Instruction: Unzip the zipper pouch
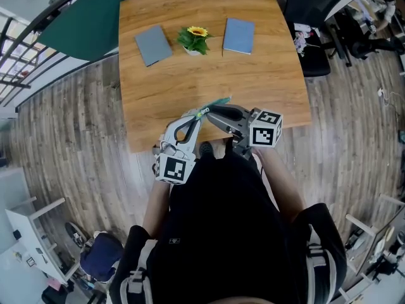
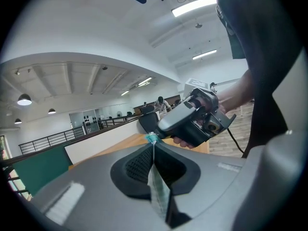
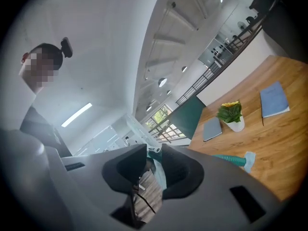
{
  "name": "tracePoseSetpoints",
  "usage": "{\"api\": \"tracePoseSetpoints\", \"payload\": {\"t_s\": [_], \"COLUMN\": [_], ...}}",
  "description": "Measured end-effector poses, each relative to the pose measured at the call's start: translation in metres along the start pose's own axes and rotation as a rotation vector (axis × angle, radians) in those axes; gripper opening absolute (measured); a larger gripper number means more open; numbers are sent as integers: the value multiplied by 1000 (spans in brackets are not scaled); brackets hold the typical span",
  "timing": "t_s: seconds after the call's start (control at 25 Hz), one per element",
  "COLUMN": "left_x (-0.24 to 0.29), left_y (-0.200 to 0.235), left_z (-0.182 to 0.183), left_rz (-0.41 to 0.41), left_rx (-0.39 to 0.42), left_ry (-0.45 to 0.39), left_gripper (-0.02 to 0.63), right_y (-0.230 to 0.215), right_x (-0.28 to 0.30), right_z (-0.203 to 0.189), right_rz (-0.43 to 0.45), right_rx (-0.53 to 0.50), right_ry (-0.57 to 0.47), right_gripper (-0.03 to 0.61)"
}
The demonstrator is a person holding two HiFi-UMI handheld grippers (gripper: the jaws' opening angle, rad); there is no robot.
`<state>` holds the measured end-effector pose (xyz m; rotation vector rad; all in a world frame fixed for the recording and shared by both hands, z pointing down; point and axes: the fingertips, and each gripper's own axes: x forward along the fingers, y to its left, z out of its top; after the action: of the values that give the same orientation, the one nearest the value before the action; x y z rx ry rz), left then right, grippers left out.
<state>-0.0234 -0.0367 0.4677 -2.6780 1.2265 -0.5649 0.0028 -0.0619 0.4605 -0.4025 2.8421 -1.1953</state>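
At the near edge of the worktop [image 1: 266, 81] | left gripper [image 1: 197, 116]: jaws together, clamped on a thin edge of the zipper pouch [image 1: 216, 103] | zipper pouch: teal, edge-on, held above the worktop between both grippers | right gripper [image 1: 211, 110]: jaws apart, teal bit of the zipper pouch between their tips

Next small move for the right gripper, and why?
Probably close the right gripper firmly before pulling anything. The left gripper is already shut on the pouch, pinching its thin edge as an anchor. The right jaws straddle the pouch's teal zipper end with some gap showing, so I can't tell whether they grip it.
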Motion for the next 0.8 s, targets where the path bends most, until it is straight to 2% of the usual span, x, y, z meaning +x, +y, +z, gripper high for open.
{"api": "tracePoseSetpoints", "payload": {"t_s": [0.16,0.36,0.48,0.6,0.8], "left_x": [2,5,8,13,13], "left_y": [-7,-10,-13,-17,-11], "left_z": [-2,-2,-5,-9,-12], "left_rz": [-23,-36,-53,-61,-34], "left_rx": [34,59,88,106,78], "left_ry": [3,17,32,45,40], "left_gripper": [12,12,12,12,12], "right_y": [-4,-9,-4,-1,-10], "right_x": [-1,-2,-1,4,-5], "right_z": [4,5,7,6,9], "right_rz": [13,9,22,25,-39], "right_rx": [72,100,98,68,40], "right_ry": [-43,-34,-14,13,3], "right_gripper": [90,68,34,54,80]}}
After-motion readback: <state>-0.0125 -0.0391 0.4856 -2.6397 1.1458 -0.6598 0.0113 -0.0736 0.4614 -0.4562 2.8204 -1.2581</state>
